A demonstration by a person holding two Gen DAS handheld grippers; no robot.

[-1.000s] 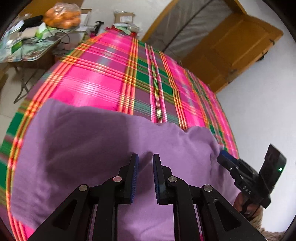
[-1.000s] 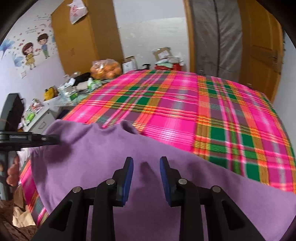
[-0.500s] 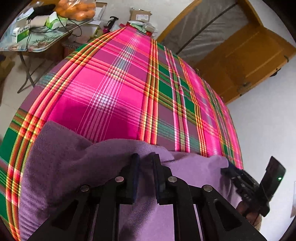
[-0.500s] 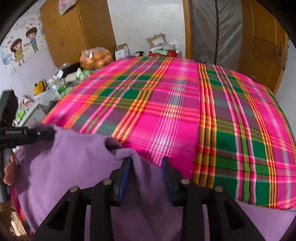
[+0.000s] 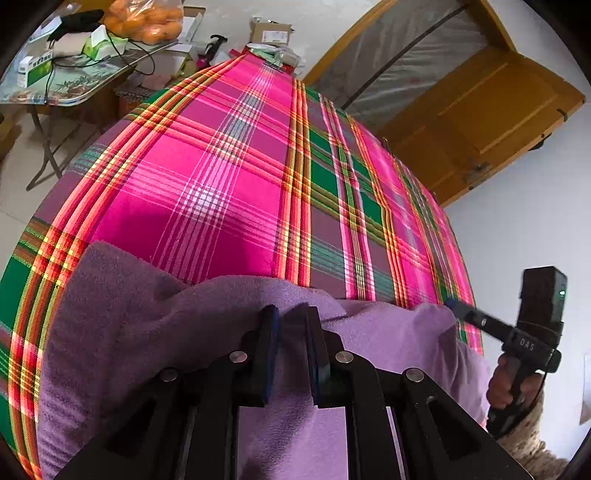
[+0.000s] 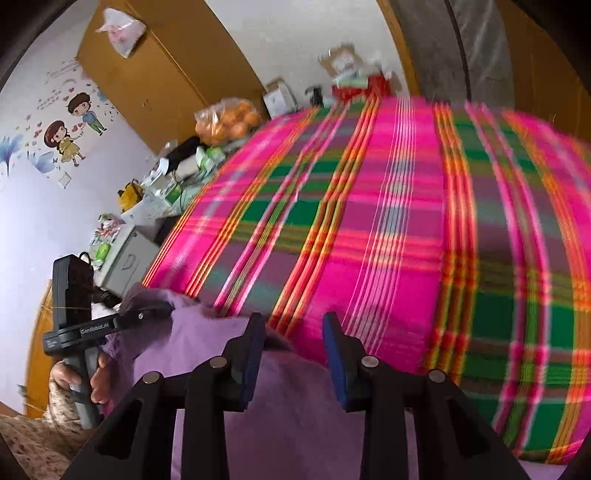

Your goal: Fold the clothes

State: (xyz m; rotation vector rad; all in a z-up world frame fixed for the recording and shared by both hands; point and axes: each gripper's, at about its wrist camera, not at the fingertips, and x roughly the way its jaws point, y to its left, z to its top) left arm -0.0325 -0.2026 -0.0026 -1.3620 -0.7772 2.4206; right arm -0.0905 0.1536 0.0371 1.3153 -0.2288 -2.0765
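Observation:
A purple fleece garment lies at the near end of a pink and green plaid bedspread. My left gripper is shut on a raised fold of it, and the cloth bunches around its fingers. In the right wrist view the left gripper pinches the garment's left corner. My right gripper stands wider, with the purple garment between its pads and pink bedspread showing above the cloth. The cloth stays sharp while the bed blurs. In the left wrist view the right gripper lifts the garment's right corner into a peak.
A cluttered side table with a bag of oranges stands left of the bed. A wooden door is at the far right, a wardrobe and a white cabinet at the left. A hand holds each gripper's handle.
The garment's far edge has drawn back to both grippers' fingertips, and far more bedspread shows beyond it. The cloth has bunched around the left fingers. The right view has rolled and blurred.

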